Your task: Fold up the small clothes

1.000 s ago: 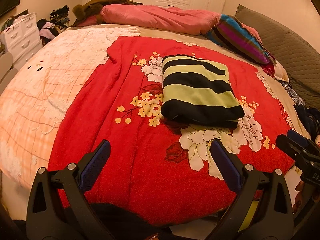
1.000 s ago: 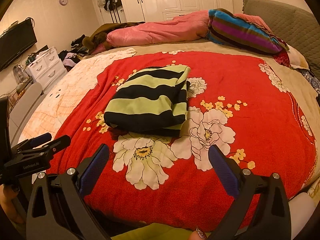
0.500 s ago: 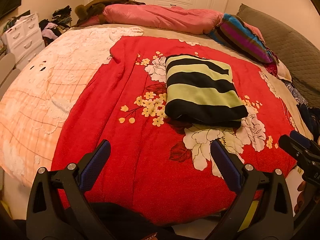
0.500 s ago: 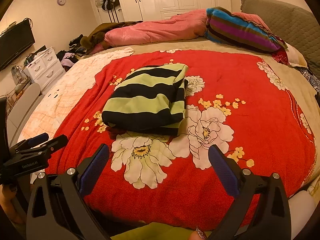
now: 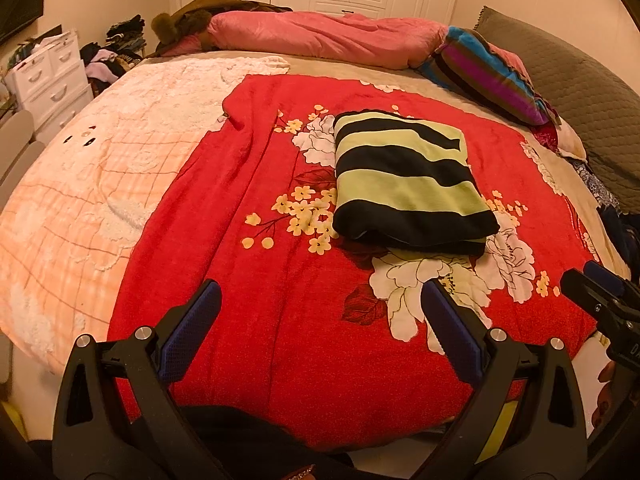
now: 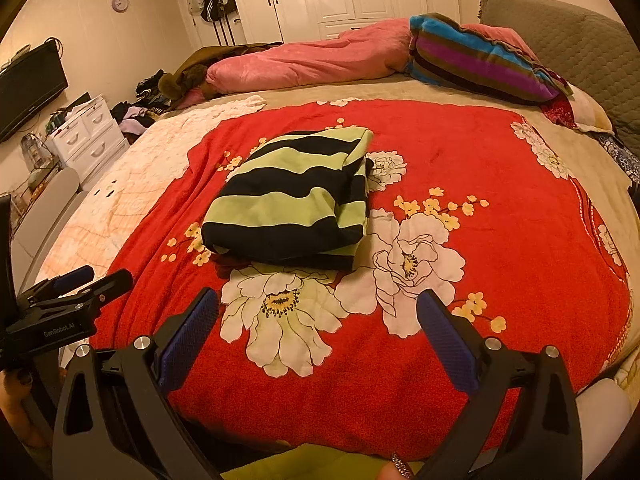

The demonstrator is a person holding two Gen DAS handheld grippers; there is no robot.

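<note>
A green-and-black striped garment (image 5: 404, 180) (image 6: 296, 200) lies folded into a neat rectangle on the red floral blanket (image 5: 280, 320) (image 6: 500, 200) spread over the bed. My left gripper (image 5: 320, 316) hangs open over the blanket's near edge, well short of the garment, with nothing between its blue pads. My right gripper (image 6: 318, 320) is open too, likewise back from the garment and empty. Each gripper shows in the other's view: the right gripper (image 5: 600, 300) at the right edge, the left gripper (image 6: 72, 300) at the left edge.
A pink duvet (image 5: 328, 36) and a striped pillow (image 5: 484, 72) lie along the bed's far side, a grey cushion (image 5: 568, 92) at the right. A pale peach blanket (image 5: 80, 184) covers the left of the bed. White drawers (image 6: 88, 136) stand at the left wall.
Both grippers have drawn slightly back and tilted; the folded garment lies as before, shifting only a little in each view. Both stay open.
</note>
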